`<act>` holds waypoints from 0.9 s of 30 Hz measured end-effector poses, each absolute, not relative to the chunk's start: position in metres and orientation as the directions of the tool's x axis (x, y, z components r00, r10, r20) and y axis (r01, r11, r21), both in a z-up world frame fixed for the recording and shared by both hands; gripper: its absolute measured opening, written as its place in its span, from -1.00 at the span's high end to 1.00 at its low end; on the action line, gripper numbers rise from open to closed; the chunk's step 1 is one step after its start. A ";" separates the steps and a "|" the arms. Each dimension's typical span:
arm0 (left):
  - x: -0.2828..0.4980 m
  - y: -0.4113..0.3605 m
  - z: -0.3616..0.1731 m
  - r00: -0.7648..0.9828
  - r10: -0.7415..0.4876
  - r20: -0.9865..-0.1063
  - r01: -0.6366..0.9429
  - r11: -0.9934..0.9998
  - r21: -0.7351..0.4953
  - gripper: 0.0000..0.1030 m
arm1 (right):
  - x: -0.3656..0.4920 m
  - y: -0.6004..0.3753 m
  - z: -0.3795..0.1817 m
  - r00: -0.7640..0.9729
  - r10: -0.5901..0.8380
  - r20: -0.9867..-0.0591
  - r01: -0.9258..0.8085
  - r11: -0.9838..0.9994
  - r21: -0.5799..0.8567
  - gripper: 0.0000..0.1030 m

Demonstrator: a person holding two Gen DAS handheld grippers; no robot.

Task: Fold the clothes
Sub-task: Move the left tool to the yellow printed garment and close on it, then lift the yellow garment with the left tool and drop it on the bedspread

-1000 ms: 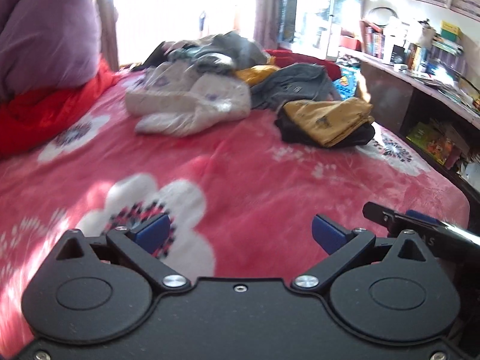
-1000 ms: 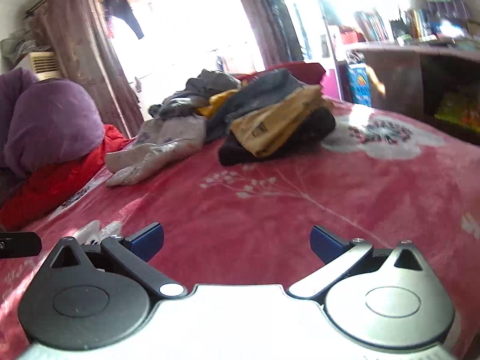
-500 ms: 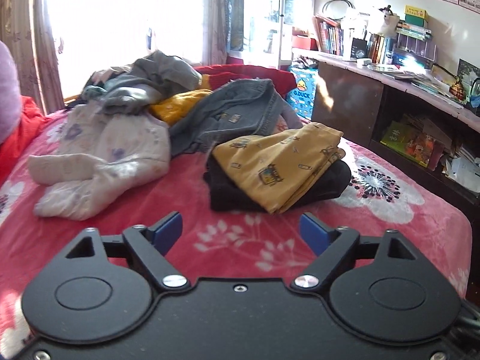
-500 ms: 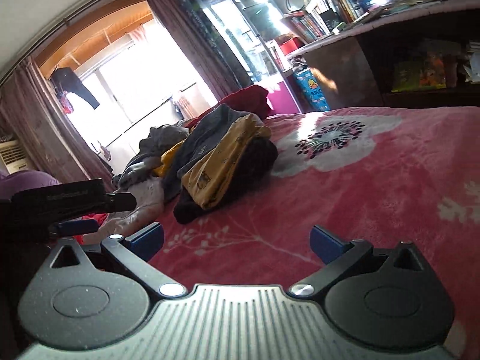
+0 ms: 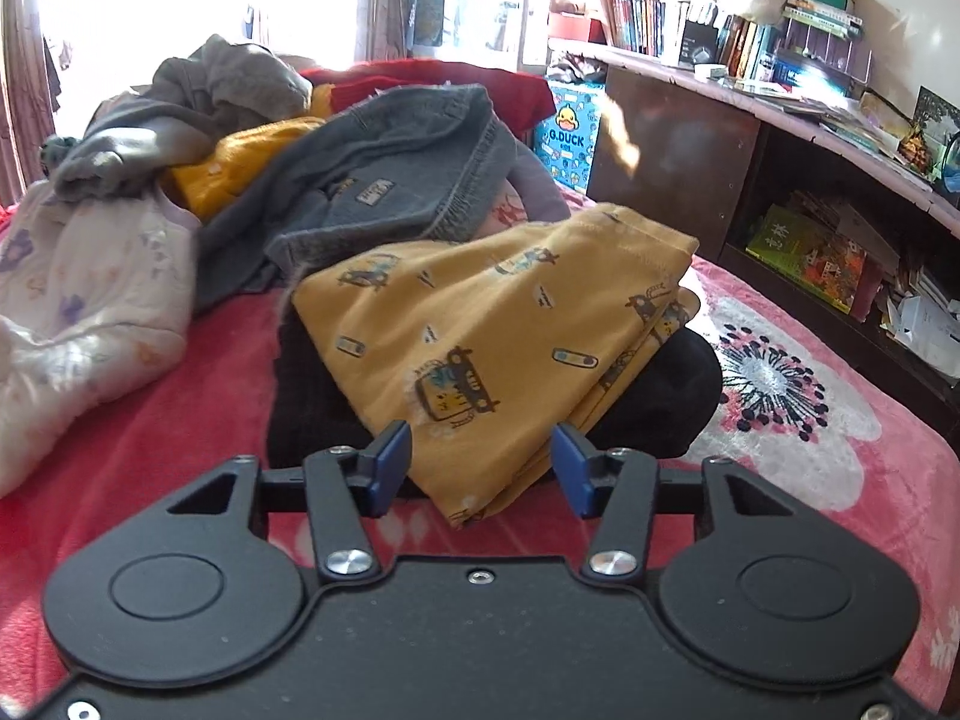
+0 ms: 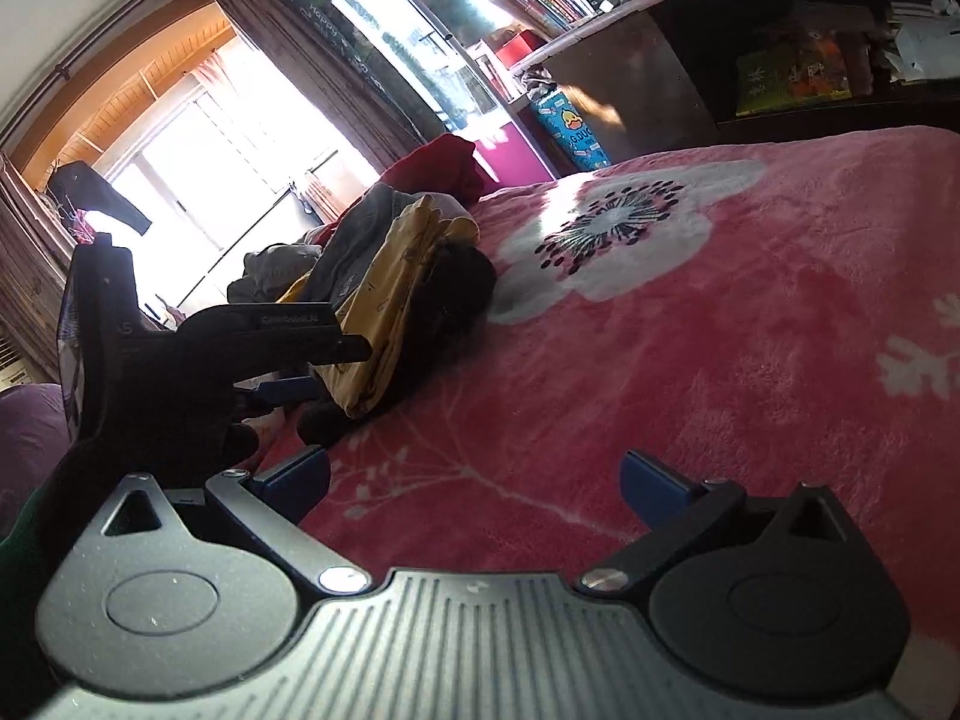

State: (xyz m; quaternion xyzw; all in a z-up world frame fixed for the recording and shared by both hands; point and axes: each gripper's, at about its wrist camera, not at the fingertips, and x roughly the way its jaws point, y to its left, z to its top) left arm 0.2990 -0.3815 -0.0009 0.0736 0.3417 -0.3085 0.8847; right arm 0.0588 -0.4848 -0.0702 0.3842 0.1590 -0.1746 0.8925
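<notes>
While open, left claw (image 5: 482, 461) straddles (loosely) yellow garment (image 5: 492, 336).

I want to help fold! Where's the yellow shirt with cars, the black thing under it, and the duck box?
yellow shirt (image 5: 492, 324), left wrist view, middle of the printed top.
black garment (image 5: 678, 402), left wrist view, right bulge.
duck box (image 5: 567, 132), left wrist view, front face.

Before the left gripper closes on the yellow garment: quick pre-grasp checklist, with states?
1. Left gripper open: ok, fingers spread.
2. Yellow printed garment corner between the fingers: ok, the near corner lies in the gap.
3. Only the yellow cloth in the bite: cannot tell; the black garment lies right under it.
4. Right gripper free: ok, open, over bare red floral blanket.
5. Grippers apart: ok, the left one shows to the right one's left, with a gap.
</notes>
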 end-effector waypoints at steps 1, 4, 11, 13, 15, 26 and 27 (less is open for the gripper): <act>0.302 -0.385 -0.004 0.570 -0.496 -0.655 0.597 0.798 -0.085 0.16 | 0.061 -0.485 -0.072 0.887 -0.184 -0.423 0.434 0.642 0.632 -0.99; 0.312 -0.394 -0.012 0.553 -0.498 -0.668 0.599 0.795 -0.097 0.87 | 0.064 -0.484 -0.072 0.883 -0.175 -0.435 0.437 0.643 0.628 -0.99; 0.301 -0.376 0.010 0.572 -0.528 -0.628 0.597 0.793 -0.122 0.94 | 0.068 -0.482 -0.073 0.874 -0.177 -0.453 0.450 0.647 0.616 -0.99; 0.294 -0.354 0.021 0.587 -0.547 -0.597 0.589 0.794 -0.148 0.94 | 0.068 -0.480 -0.073 0.871 -0.180 -0.458 0.454 0.651 0.608 -0.99; 0.284 -0.327 0.033 0.603 -0.563 -0.564 0.575 0.798 -0.181 0.94 | 0.069 -0.477 -0.072 0.870 -0.178 -0.460 0.453 0.659 0.601 -0.99; 0.214 -0.156 0.053 0.681 -0.531 -0.504 0.400 0.846 -0.352 0.95 | 0.074 -0.447 -0.059 0.902 -0.078 -0.426 0.347 0.717 0.604 -0.99; 0.207 -0.141 0.055 0.688 -0.527 -0.499 0.383 0.848 -0.367 0.95 | 0.076 -0.442 -0.058 0.905 -0.063 -0.420 0.331 0.725 0.604 -0.99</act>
